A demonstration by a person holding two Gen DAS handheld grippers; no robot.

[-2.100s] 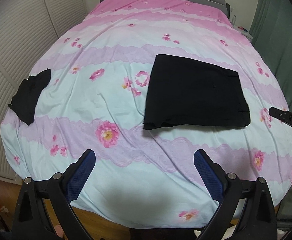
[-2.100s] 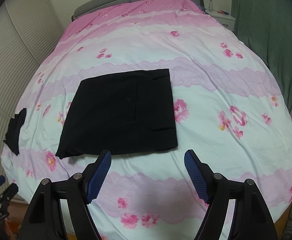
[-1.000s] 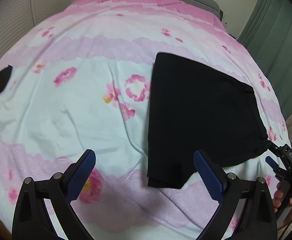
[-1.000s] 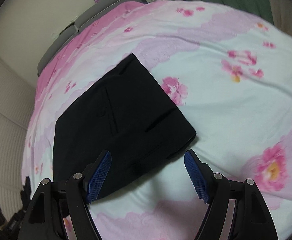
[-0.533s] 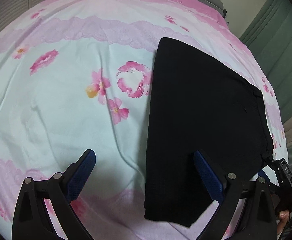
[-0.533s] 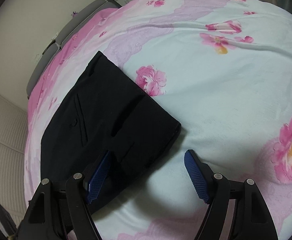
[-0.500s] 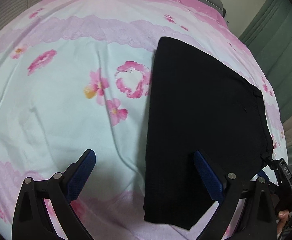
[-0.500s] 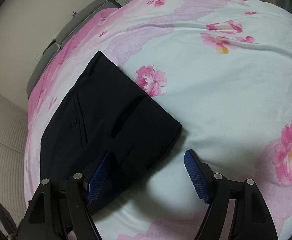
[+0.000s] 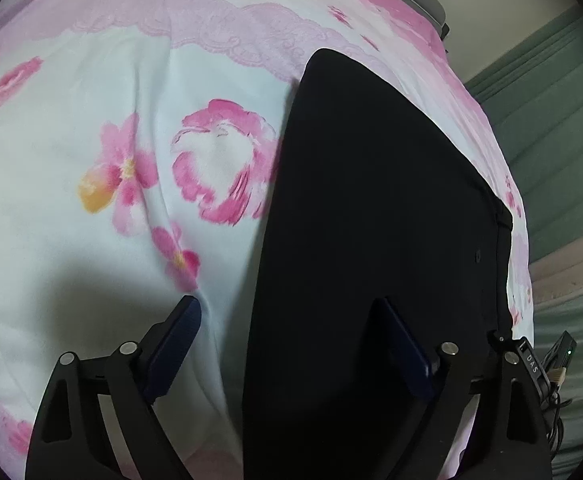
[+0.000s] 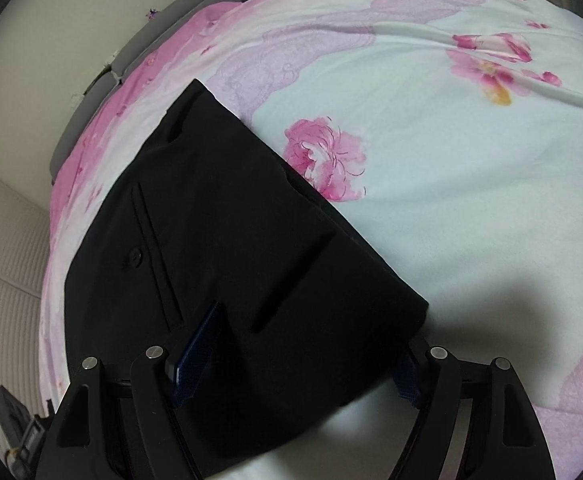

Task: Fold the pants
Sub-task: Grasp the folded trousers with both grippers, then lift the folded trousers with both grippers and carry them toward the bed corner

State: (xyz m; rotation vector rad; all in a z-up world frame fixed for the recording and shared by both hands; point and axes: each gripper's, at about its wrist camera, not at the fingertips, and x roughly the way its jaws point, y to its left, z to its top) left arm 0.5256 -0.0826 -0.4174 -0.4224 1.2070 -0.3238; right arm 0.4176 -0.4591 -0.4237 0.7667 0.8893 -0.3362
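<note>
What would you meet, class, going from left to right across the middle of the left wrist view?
Orange-centred pink flower → ring-shaped pink flower print → folded black pants → green curtain.

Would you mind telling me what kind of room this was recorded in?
Most likely a bedroom: the black pants lie on a bed with a pink floral duvet, a grey padded headboard stands at its far end, and green curtains hang beside it.

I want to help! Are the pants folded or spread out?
Folded: the pants lie as one compact rectangle with stacked edges on the bed.
</note>
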